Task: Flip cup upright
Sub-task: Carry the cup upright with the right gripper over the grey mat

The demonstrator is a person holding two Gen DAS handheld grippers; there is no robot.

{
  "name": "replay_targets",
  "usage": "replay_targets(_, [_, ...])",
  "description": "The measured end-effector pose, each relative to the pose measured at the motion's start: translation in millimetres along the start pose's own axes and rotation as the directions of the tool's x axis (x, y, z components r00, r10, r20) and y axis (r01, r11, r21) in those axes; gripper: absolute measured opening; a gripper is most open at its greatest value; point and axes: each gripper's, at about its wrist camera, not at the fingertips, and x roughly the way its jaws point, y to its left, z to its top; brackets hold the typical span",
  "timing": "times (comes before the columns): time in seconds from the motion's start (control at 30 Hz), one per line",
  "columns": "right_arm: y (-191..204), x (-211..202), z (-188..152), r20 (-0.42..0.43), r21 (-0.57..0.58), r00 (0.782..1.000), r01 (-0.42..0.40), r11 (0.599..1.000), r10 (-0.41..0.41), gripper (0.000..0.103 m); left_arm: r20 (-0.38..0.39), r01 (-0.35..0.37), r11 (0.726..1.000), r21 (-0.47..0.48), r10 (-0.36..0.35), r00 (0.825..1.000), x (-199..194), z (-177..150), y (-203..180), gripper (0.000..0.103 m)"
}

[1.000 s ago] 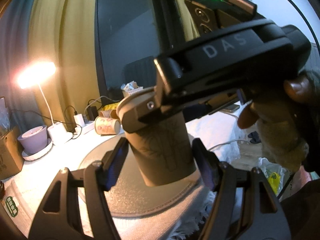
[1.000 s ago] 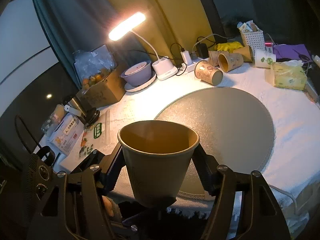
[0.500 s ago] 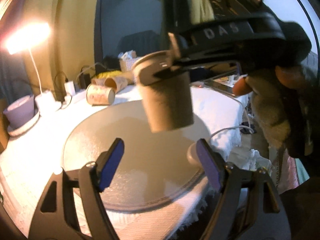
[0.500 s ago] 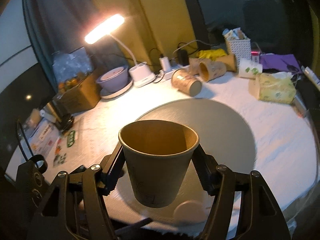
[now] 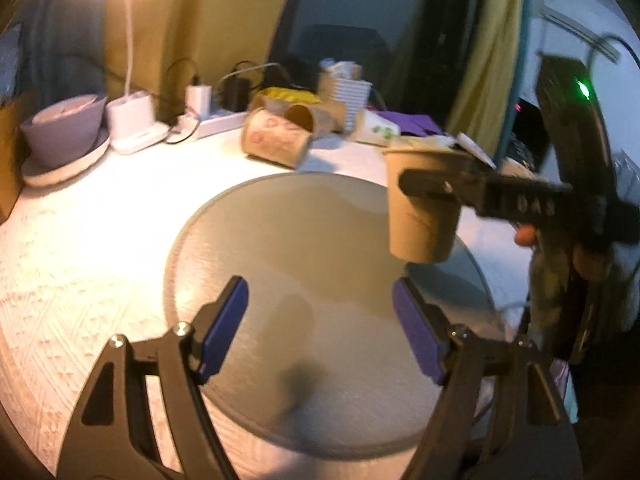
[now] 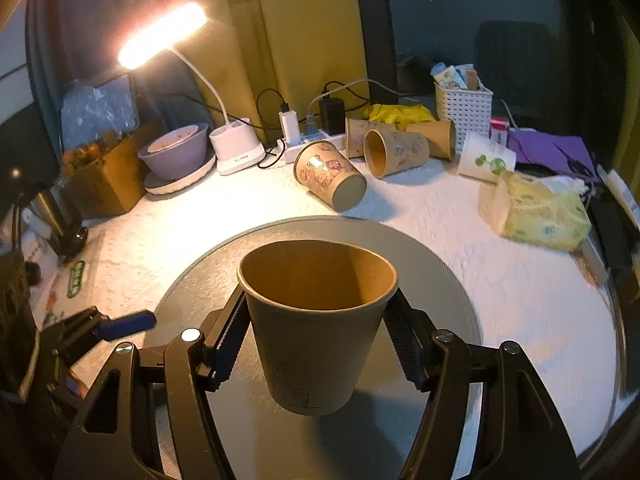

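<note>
A brown paper cup [image 6: 316, 320] is upright, mouth up, held near its rim between the pads of my right gripper [image 6: 320, 344], a little above the round grey mat [image 6: 440, 280]. In the left wrist view the same cup [image 5: 424, 208] hangs above the mat's right side [image 5: 312, 248], held by the right gripper's black fingers [image 5: 436, 188]. My left gripper [image 5: 320, 328] is open and empty over the mat's near part, apart from the cup. Its blue pad also shows in the right wrist view [image 6: 128, 324].
Several paper cups lie on their sides at the back [image 6: 332, 174] [image 6: 396, 152]. A lit desk lamp [image 6: 160, 36], purple bowl [image 6: 176, 152], power strip [image 6: 304, 140], white basket [image 6: 464, 108] and tissue pack [image 6: 536, 208] stand around the mat on the white cloth.
My left gripper let go of the cup and drew back and left. My right gripper carried the upright cup up and away to the right over the mat.
</note>
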Motion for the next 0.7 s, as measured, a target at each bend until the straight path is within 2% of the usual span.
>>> replay_targets(0.33, [10, 27, 18, 0.032, -0.093, 0.999, 0.018, 0.995, -0.015, 0.069, -0.006, -0.033, 0.996, -0.087, 0.032, 0.999, 11, 17, 25, 0.076])
replay_targets(0.7, [16, 33, 4, 0.060, -0.167, 0.998, 0.036, 0.985, -0.026, 0.069, -0.033, -0.048, 0.991, -0.128, 0.045, 0.998, 19, 15, 31, 0.076])
